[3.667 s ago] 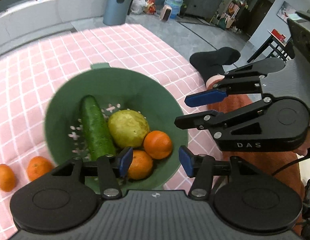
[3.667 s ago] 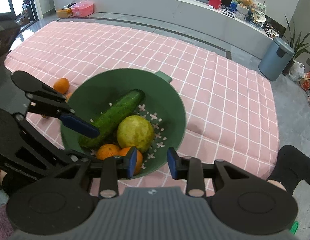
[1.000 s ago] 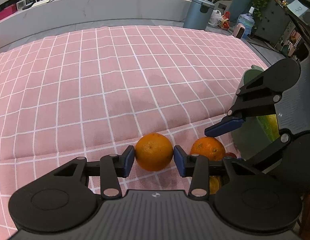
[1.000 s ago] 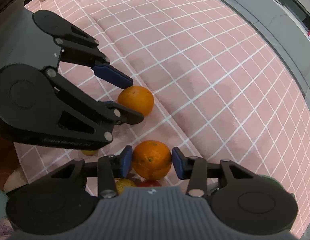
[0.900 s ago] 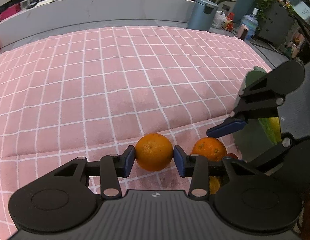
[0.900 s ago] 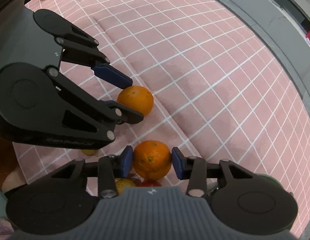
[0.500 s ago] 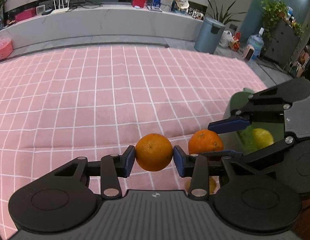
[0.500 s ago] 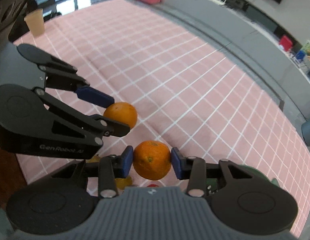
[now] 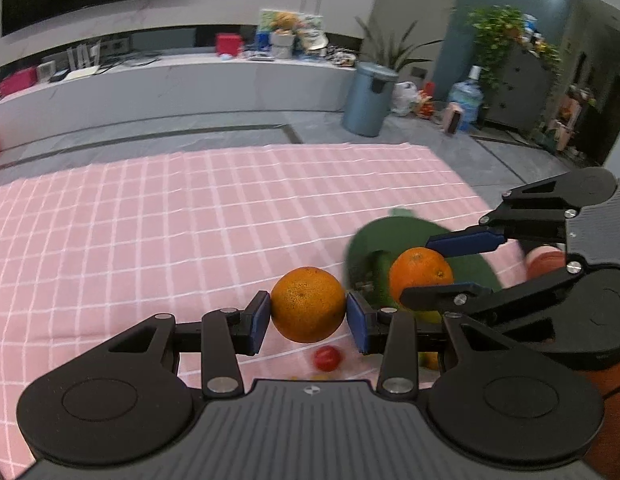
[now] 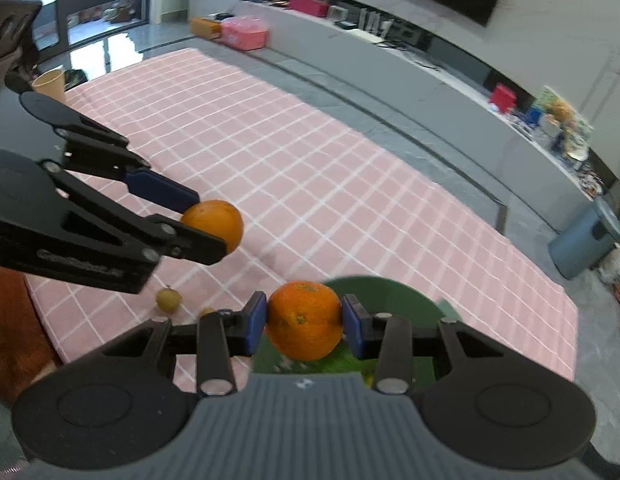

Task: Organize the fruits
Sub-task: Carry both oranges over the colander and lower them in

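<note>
My left gripper (image 9: pixel 307 316) is shut on an orange (image 9: pixel 308 304) and holds it above the pink checked tablecloth (image 9: pixel 169 224). My right gripper (image 10: pixel 304 322) is shut on a second orange (image 10: pixel 304 326), held over the near rim of the green colander bowl (image 10: pixel 382 292). In the left wrist view the right gripper (image 9: pixel 442 266) with its orange (image 9: pixel 421 274) hangs in front of the bowl (image 9: pixel 374 236). In the right wrist view the left gripper (image 10: pixel 199 226) holds its orange (image 10: pixel 218 222) to the left of the bowl. A green fruit partly shows inside the bowl.
A small red fruit (image 9: pixel 327 358) and small yellow fruits lie on the cloth below the left gripper. A small yellow-green fruit (image 10: pixel 168 300) lies near the table's front edge. A paper cup (image 10: pixel 49 82) stands at the far left corner. A grey bin (image 9: pixel 370 98) stands on the floor beyond.
Both grippers have lifted their oranges up off the cloth. The right gripper has carried its orange over to the green bowl; both views have tilted up toward the room.
</note>
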`<control>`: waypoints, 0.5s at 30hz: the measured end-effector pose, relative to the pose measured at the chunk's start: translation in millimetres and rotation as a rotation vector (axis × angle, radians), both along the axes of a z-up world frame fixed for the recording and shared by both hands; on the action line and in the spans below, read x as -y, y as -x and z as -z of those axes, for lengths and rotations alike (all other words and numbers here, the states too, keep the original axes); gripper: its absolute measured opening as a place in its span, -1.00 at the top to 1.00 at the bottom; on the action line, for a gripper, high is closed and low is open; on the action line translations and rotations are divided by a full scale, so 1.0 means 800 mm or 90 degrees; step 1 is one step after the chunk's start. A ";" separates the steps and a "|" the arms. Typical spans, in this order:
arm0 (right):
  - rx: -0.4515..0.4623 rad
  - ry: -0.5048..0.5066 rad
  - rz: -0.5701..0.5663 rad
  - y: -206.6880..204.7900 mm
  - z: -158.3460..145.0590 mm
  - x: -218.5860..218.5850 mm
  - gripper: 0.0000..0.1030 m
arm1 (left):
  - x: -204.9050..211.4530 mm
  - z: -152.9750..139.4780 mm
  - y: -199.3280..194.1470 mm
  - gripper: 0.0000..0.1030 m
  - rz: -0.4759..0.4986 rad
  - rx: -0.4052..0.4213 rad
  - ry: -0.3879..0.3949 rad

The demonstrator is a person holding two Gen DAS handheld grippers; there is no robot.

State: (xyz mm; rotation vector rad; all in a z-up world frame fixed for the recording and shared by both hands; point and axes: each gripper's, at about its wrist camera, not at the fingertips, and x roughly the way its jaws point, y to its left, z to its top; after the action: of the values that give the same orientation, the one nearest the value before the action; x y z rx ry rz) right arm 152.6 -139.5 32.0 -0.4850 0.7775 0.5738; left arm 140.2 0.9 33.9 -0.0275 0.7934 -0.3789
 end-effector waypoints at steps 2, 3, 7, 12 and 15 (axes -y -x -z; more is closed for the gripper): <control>0.003 0.000 0.016 0.003 -0.001 0.014 0.27 | 0.014 -0.002 -0.001 0.09 0.017 0.006 -0.004; 0.004 0.000 0.025 0.004 -0.001 0.022 0.27 | 0.021 -0.003 -0.002 0.09 0.027 0.010 -0.009; 0.005 -0.001 0.059 0.009 0.001 0.051 0.27 | 0.054 0.000 -0.004 0.09 0.068 0.020 -0.031; -0.011 -0.007 0.099 0.002 0.023 0.085 0.27 | 0.087 0.015 -0.020 0.09 0.112 0.004 -0.040; -0.024 -0.020 0.119 -0.004 0.040 0.101 0.27 | 0.103 0.029 -0.031 0.09 0.131 -0.006 -0.057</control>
State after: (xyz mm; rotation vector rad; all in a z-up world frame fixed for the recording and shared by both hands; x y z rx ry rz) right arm 156.1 -219.9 0.2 -0.3691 0.8387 0.4213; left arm 165.1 -81.8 10.6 0.1374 0.8240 -0.5373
